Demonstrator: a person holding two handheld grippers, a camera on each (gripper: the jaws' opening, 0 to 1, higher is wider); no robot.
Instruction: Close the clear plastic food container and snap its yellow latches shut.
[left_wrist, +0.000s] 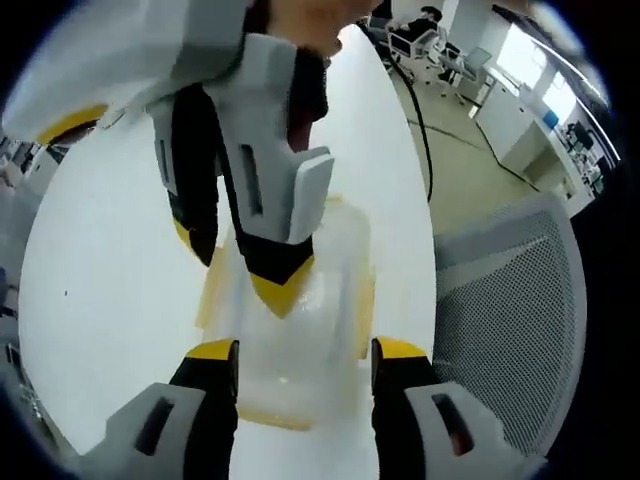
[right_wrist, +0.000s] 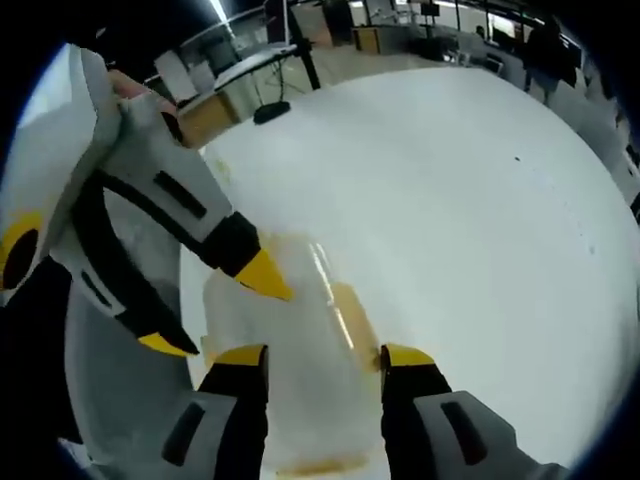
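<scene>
- A clear plastic food container (left_wrist: 290, 330) with yellow latches (left_wrist: 213, 290) sits on a white counter (left_wrist: 110, 250); a grey mesh chair (left_wrist: 520, 320) stands beside the counter.
- Left tongs (left_wrist: 305, 350) are spread wide apart, jaws straddling the container's near end, gripping nothing.
- Right tongs (right_wrist: 322, 358) are likewise released, jaws either side of the lid (right_wrist: 290, 340).
- Each tongs reaches in from the opposite end, tips over the lid.

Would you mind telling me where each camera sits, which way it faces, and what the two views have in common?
Left gripper view: rides the left tongs, looking down at the clear container on the white table; the right tongs enter from above.
Right gripper view: rides the right tongs, facing the container; the left tongs enter from the left.
Shared: container, table, both tongs.
</scene>
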